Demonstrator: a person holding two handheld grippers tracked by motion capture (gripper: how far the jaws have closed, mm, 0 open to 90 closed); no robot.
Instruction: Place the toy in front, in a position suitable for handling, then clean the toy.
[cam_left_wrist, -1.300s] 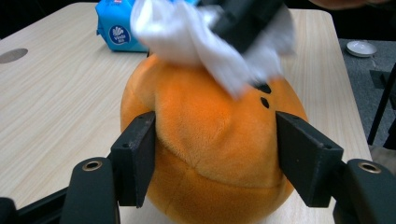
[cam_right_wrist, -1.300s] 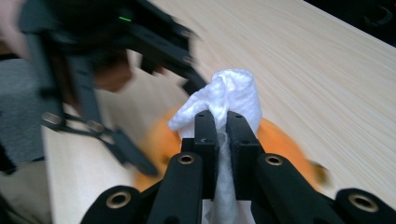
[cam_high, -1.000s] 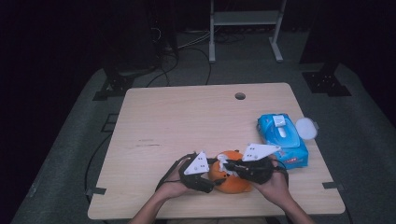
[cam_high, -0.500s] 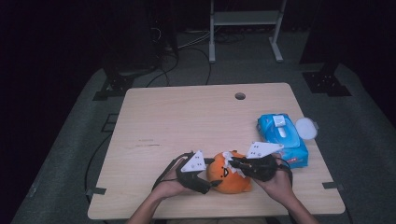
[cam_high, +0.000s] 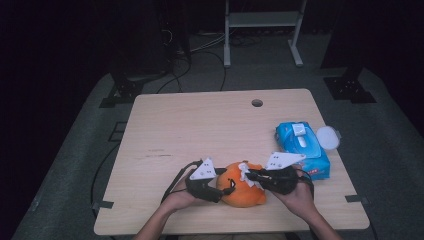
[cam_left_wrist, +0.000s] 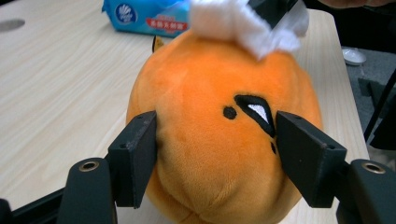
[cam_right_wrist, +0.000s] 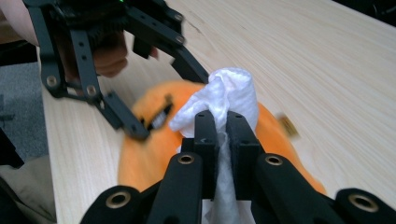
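two tools: left tool (cam_left_wrist: 215, 154) seemingly squeezing orange plush (cam_left_wrist: 219, 135); right tool (cam_right_wrist: 222, 128) pinching white wipe (cam_right_wrist: 224, 98).

Blue wipes pack (cam_high: 302, 149) at the worktop's (cam_high: 200, 130) four o'clock edge; white lid (cam_high: 328, 137) just beside it.

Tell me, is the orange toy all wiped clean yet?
Not yet. Done: a wipe is out of the pack. Now: the right gripper presses it on the toy, and the left gripper, jaws just closing, holds the toy's sides. Left: finishing the wiping.
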